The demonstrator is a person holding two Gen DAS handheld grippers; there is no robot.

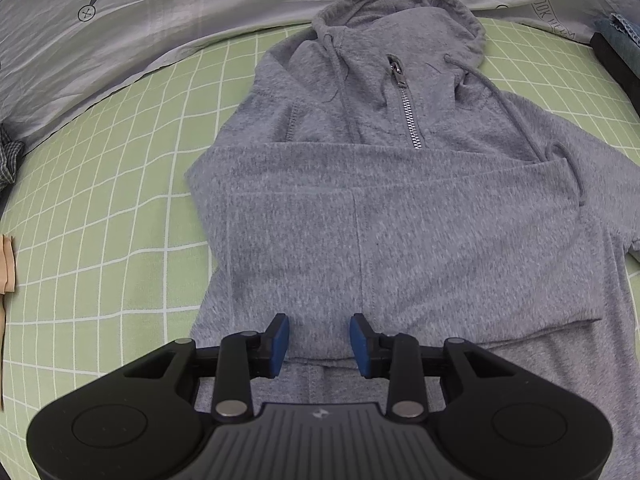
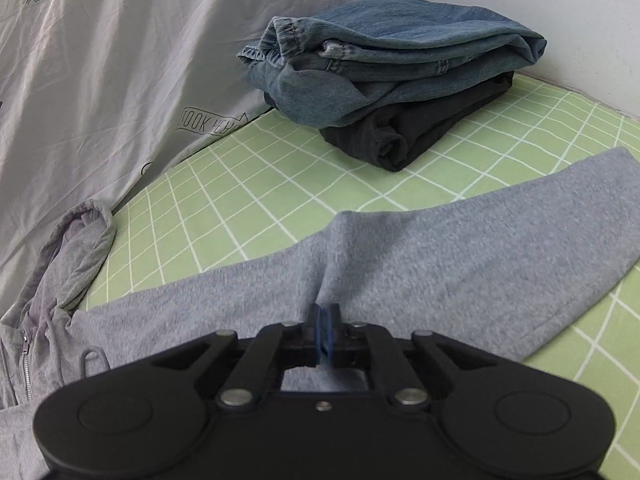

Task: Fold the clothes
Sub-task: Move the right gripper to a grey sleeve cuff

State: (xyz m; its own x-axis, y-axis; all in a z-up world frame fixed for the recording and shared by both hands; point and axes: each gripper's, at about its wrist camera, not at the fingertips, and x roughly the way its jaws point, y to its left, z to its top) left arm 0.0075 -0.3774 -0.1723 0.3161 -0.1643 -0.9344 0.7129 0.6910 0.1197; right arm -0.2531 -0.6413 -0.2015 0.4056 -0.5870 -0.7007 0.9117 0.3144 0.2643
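Hoodie (image 1: 400,232) on bed (image 1: 120,200), folded jeans (image 2: 384,60) nearby

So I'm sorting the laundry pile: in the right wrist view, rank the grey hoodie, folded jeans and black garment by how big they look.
1. Grey hoodie, though it lies nearest the camera
2. Folded jeans
3. Black garment, partly hidden beneath the jeans

Hoodie: grey zip-up fleece hoodie (image 1: 360,208) lies flat on green checked bed sheet (image 1: 120,208).
Stack: folded blue denim jeans (image 2: 384,60) on folded black garment (image 2: 404,136), behind hoodie's sleeve (image 2: 460,256).
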